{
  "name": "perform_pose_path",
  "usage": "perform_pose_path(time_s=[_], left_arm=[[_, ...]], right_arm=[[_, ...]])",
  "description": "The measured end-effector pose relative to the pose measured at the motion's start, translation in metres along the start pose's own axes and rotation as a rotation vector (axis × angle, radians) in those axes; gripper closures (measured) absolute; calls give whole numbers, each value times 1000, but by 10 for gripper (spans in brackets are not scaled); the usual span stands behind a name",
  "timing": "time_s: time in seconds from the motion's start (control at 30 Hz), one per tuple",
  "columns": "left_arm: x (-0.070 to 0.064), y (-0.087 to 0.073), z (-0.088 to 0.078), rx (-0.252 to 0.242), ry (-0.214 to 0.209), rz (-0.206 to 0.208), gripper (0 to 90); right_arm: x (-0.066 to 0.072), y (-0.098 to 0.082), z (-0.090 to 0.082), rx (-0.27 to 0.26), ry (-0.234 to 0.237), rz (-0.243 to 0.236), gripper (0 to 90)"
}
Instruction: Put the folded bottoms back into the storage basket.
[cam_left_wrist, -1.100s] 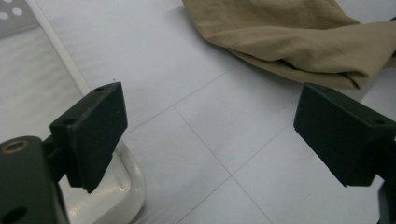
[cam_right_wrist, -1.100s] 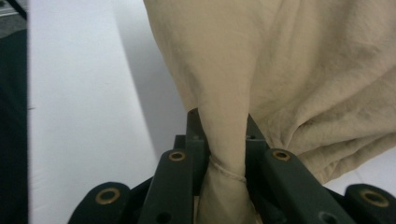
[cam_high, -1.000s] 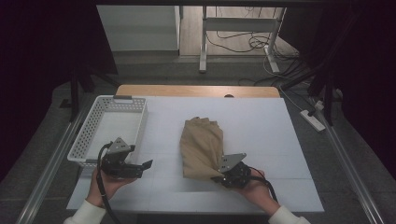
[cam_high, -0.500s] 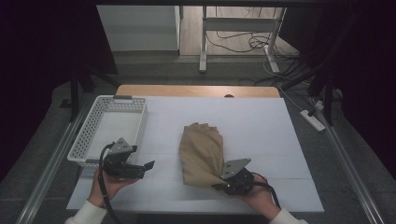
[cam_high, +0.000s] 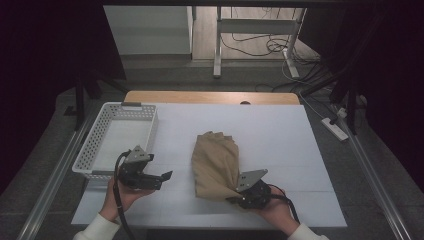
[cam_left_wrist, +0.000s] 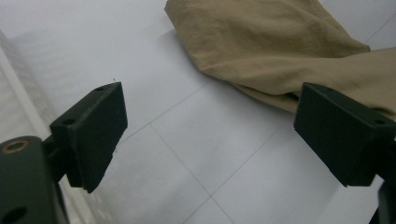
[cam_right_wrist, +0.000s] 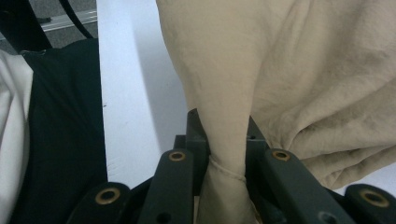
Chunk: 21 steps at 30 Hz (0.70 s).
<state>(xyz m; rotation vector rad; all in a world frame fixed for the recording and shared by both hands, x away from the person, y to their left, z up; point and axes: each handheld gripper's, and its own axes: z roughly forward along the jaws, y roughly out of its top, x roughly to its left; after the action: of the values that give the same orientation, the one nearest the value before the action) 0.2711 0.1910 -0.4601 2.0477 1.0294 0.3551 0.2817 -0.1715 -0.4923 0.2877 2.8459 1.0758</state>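
The cloth (cam_high: 216, 162), tan and crumpled, lies on the white counter (cam_high: 280, 135) slightly right of centre, toward the near edge. Its near right corner is drawn into a narrow twist that runs to the right tool (cam_high: 239, 196).

Right tool: jaws pressed together, pinching the twisted corner of the cloth. In the right gripper view the fabric (cam_right_wrist: 224, 116) passes between the two black jaws and is squeezed thin at the clamp point (cam_right_wrist: 227, 161). The rest of the cloth spreads away to the right of that view. The right hand (cam_high: 272, 207) holds the tool low at the near edge of the counter.

Left tool (cam_high: 165, 177): jaws spread wide, nothing between them. In the left gripper view the tool (cam_left_wrist: 210, 126) faces bare counter, with the cloth (cam_left_wrist: 280, 46) lying beyond the jaws, apart from both. The left hand (cam_high: 120, 192) holds it near the left near corner.

A white basket (cam_high: 95, 150) stands at the left edge of the counter, just beyond the left tool.
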Motion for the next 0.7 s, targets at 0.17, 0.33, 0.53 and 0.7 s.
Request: perform_pose_path(time_s=[0.17,0.33,0.53,0.7], left_arm=[[-5,11,9,-6,-14,10,106],[-8,17,22,-1,-37,5,108],[-11,29,39,16,-52,16,109],[-8,37,52,24,-56,11,109]], right_arm=[[-1,-1,-1,-6,1,5,786],[0,-1,-1,-4,0,-1,786],[-1,-2,0,-3,1,-2,786],[-1,-2,1,1,4,-1,786]])
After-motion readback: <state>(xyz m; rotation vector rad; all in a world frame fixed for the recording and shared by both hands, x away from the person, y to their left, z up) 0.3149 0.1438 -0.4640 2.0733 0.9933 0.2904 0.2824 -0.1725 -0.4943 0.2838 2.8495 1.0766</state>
